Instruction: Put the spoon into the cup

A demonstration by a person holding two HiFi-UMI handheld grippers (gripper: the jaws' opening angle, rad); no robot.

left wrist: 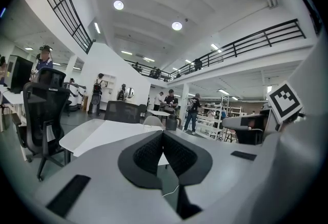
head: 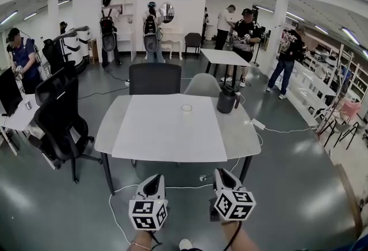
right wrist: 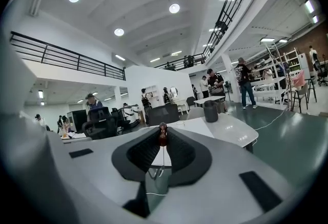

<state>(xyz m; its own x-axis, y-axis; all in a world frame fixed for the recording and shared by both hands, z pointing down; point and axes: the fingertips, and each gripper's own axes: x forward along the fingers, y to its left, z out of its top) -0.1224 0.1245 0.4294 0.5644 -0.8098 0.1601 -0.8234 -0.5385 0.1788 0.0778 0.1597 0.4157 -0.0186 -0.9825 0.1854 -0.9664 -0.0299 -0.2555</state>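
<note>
A small clear cup (head: 187, 108) stands at the far middle of the white table (head: 167, 135). Both grippers hover low, short of the table's near edge. My right gripper (head: 221, 172) is shut on a thin metal spoon (right wrist: 163, 135). Its reddish-brown handle end pokes up between the pads, and the bowl hangs below the jaws (right wrist: 155, 170). From the right gripper view the cup (right wrist: 179, 123) is a small shape far ahead on the table. My left gripper (head: 154, 178) is shut with nothing in it, its pads (left wrist: 154, 151) pressed together.
A black jug (head: 227, 99) stands at the table's far right corner. A dark chair (head: 154, 78) and a grey chair (head: 202, 85) sit behind the table, and a black office chair (head: 60, 115) is to its left. Cables and a power strip (head: 257, 124) are near the table. Several people stand in the background.
</note>
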